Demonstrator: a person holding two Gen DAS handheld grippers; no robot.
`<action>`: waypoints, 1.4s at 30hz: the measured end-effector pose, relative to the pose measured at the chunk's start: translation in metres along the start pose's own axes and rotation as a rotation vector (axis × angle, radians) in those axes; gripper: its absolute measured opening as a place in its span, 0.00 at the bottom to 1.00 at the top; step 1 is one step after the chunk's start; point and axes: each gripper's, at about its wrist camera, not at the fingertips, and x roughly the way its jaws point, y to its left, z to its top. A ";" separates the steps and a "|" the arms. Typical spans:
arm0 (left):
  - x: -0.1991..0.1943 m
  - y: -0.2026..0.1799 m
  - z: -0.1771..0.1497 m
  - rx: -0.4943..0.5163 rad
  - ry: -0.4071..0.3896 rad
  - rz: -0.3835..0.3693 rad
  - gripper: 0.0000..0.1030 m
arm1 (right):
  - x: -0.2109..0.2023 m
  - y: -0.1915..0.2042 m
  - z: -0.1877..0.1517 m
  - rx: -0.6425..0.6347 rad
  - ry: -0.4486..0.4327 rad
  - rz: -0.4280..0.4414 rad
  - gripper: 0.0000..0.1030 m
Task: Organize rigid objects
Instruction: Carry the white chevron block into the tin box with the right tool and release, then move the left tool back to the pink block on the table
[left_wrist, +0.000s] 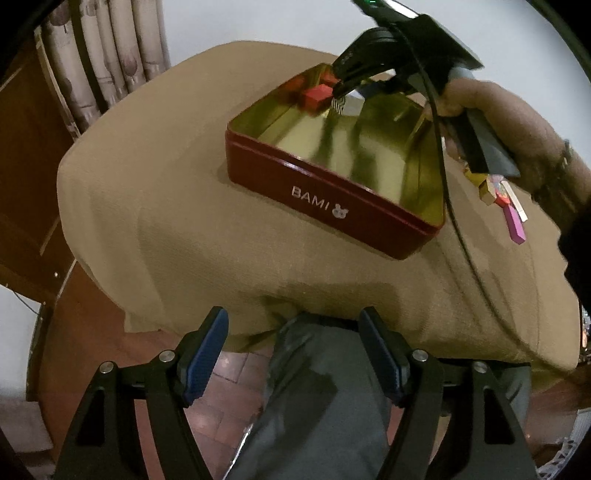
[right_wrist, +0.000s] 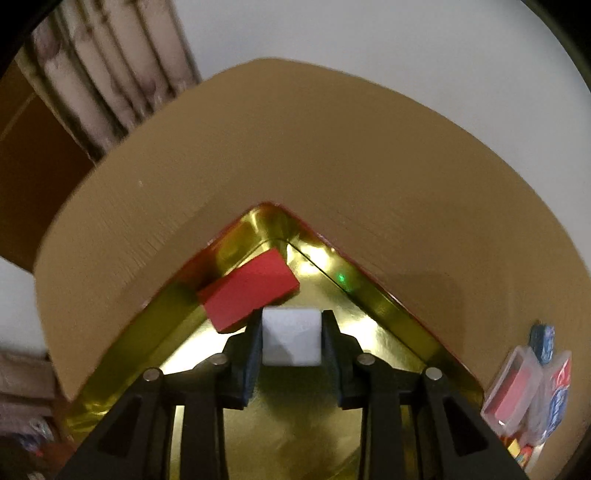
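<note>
A red tin (left_wrist: 325, 199) marked BAMI, gold inside, lies open on the tan-covered table (left_wrist: 166, 221). A red block (left_wrist: 316, 98) rests in its far corner. My right gripper (left_wrist: 338, 86) reaches down into that corner. In the right wrist view it (right_wrist: 291, 314) is shut on a white block (right_wrist: 291, 341), pads against both sides, just beside the red block (right_wrist: 247, 291) and over the tin's gold floor (right_wrist: 388, 299). My left gripper (left_wrist: 293, 317) hangs open and empty beyond the table's near edge, well short of the tin.
Several loose coloured blocks (left_wrist: 513, 218) lie on the cloth right of the tin. A clear plastic case (right_wrist: 517, 391) with red contents sits at the right. A person's hand (left_wrist: 480, 99) holds the right gripper; a grey trouser leg (left_wrist: 325, 387) shows below the left gripper. Curtains hang behind.
</note>
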 end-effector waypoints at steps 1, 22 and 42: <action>-0.001 -0.001 -0.001 -0.002 -0.006 0.000 0.68 | -0.005 0.000 -0.002 0.002 -0.027 0.008 0.37; -0.026 -0.103 0.021 0.220 -0.148 -0.083 0.72 | -0.154 -0.221 -0.288 0.326 -0.463 -0.488 0.65; 0.074 -0.308 0.088 0.348 0.072 -0.218 0.62 | -0.163 -0.309 -0.355 0.627 -0.548 -0.323 0.65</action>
